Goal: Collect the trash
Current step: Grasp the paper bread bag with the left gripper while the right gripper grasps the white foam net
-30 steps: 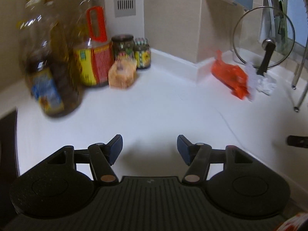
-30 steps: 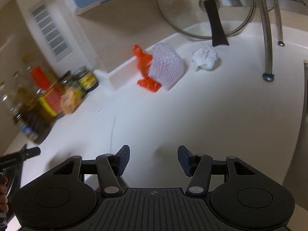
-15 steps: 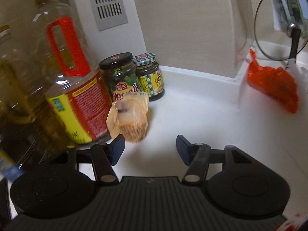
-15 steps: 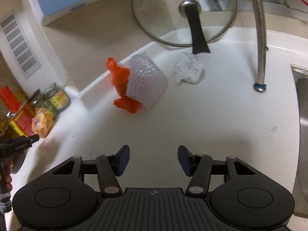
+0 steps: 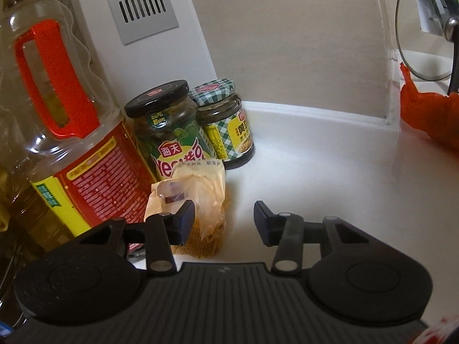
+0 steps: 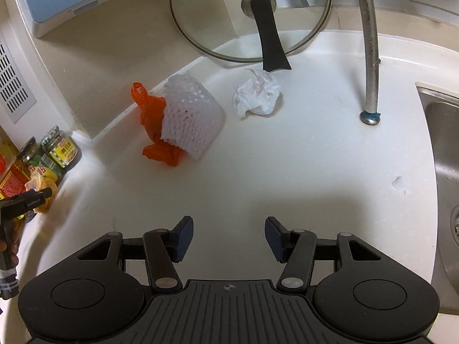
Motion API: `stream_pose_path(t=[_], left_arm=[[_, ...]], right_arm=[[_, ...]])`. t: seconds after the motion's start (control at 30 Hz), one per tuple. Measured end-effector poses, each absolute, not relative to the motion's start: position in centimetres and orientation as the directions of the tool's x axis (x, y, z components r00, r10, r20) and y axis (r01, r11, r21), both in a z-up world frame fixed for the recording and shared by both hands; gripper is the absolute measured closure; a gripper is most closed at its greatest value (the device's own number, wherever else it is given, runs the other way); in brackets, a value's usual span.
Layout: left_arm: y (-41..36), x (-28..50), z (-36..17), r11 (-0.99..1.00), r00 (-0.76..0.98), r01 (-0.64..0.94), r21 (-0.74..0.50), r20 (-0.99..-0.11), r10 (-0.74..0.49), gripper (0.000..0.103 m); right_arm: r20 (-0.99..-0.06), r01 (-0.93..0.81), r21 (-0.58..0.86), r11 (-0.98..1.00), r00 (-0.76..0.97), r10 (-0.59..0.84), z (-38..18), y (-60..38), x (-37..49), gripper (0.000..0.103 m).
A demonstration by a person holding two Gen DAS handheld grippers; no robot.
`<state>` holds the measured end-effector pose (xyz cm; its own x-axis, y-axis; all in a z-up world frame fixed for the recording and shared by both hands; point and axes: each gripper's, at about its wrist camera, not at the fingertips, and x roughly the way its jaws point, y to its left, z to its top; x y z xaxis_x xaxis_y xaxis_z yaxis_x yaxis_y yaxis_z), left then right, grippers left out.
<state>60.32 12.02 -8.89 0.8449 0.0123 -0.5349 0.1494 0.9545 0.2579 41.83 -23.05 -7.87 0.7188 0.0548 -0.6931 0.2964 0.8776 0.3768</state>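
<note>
I am closing my left tongs (image 5: 224, 222) on the wrapper (image 5: 198, 195), which is lying at the bench's (image 5: 315, 177) back left corner against the black-lid jar (image 5: 169, 126). The jaws are narrowing but the pads are not yet pressing it: the left pad is overlapping the wrapper, the right one is standing clear. I judge I should be shifting left to centre it, staying low and not knocking the jars.

My right tongs (image 6: 229, 236) are hanging released and empty over bare bench.

Counting: two oil bottles at least, two jars, one wrapper, one orange bag (image 6: 156, 126), one foam net (image 6: 190, 117), one tissue (image 6: 256, 93), one lid (image 6: 249, 14).
</note>
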Motion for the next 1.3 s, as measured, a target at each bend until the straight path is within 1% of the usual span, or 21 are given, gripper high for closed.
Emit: stream_pose_path(t=[0.07, 0.13, 0.2, 0.4, 0.67, 0.83, 1.07, 1.3], left_arm=[[11.9, 60.5, -9.0, 0.952, 0.847, 0.145, 0.271, -0.532, 0.022, 0.067], [11.6, 60.7, -9.2, 0.947, 0.848, 0.137, 0.29, -0.528, 0.039, 0.078], [11.7, 60.9, -9.3, 0.949, 0.846, 0.135, 0.283, -0.531, 0.038, 0.087], [12.4, 59.4, -8.4, 0.959, 0.86, 0.126, 0.255, -0.51, 0.023, 0.087], [14.2, 55.7, -5.5, 0.987, 0.865, 0.114, 0.117, -0.501, -0.041, 0.087], [15.2, 52.8, -3.9, 0.993, 0.867, 0.101, 0.061, -0.495, -0.058, 0.087], [16.7, 50.1, -2.8, 0.999, 0.866, 0.05, 0.011, -0.498, -0.038, 0.087], [17.3, 48.4, -2.2, 1.0, 0.865, 0.004, 0.009, -0.503, 0.001, 0.087]], right_arm=[[-0.695, 0.296, 0.374, 0.879, 0.717, 0.055, -8.0, -22.9, 42.1, 0.047], [-0.696, 0.294, 0.374, 0.879, 0.716, 0.056, -8.1, -22.8, 42.2, 0.047], [-0.697, 0.292, 0.372, 0.881, 0.715, 0.057, -8.1, -22.8, 42.4, 0.047], [-0.686, 0.264, 0.366, 0.892, 0.724, 0.067, -8.1, -22.7, 43.0, 0.047], [-0.647, 0.208, 0.346, 0.915, 0.759, 0.072, -7.3, -23.8, 45.3, 0.047], [-0.615, 0.152, 0.32, 0.935, 0.784, 0.083, -6.4, -24.3, 47.6, 0.047], [-0.586, 0.074, 0.293, 0.953, 0.802, 0.118, -6.3, -22.9, 50.9, 0.046], [-0.591, 0.076, 0.274, 0.959, 0.8, 0.105, -7.0, -21.2, 53.4, 0.046]])
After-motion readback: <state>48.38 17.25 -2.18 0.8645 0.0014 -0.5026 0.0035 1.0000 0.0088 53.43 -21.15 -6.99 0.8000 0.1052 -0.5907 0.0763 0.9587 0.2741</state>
